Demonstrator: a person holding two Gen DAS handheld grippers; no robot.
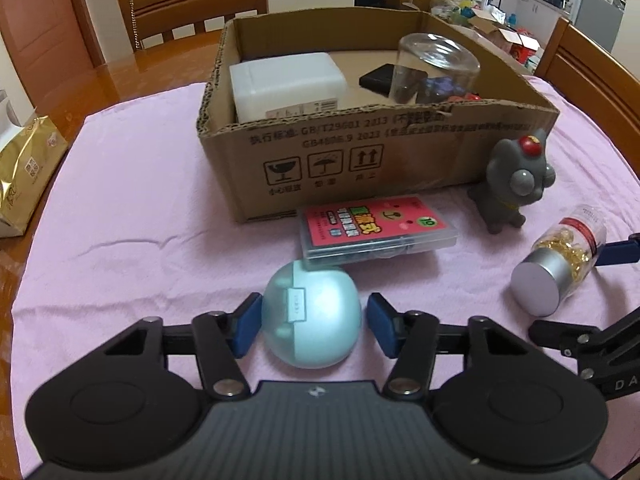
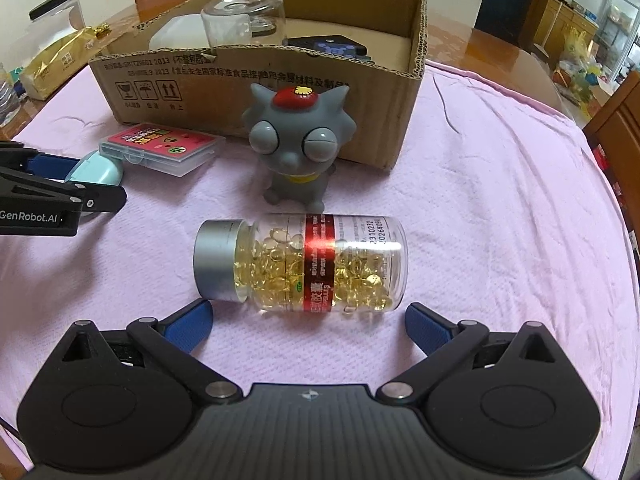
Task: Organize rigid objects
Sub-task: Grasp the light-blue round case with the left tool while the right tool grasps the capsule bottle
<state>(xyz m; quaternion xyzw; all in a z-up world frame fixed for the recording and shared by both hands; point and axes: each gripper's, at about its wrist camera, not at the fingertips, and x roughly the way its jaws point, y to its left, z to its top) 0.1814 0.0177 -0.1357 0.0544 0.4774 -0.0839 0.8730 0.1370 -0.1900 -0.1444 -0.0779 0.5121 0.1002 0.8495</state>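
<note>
Left gripper (image 1: 311,327) around teal case (image 1: 312,314)
Jaws apart; card box (image 1: 378,230) just beyond case, bottle (image 1: 560,264) right of case, carton (image 1: 360,168) behind

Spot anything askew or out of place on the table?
Clear capsule bottle with silver cap lies on its side on the pink cloth, unspilled. Clear glass sits upside down in the cardboard box, whose cut top edge is ragged.

A soft matt pink cloth (image 2: 500,200) covers the glossy wooden table (image 1: 120,76). The box (image 1: 360,164) at 12 o'clock is rough corrugated cardboard. The clear glossy plastic bottle (image 2: 340,264) has a brushed metal-look cap (image 2: 214,264); the grey toy (image 2: 298,148) looks smooth and rubbery
</note>
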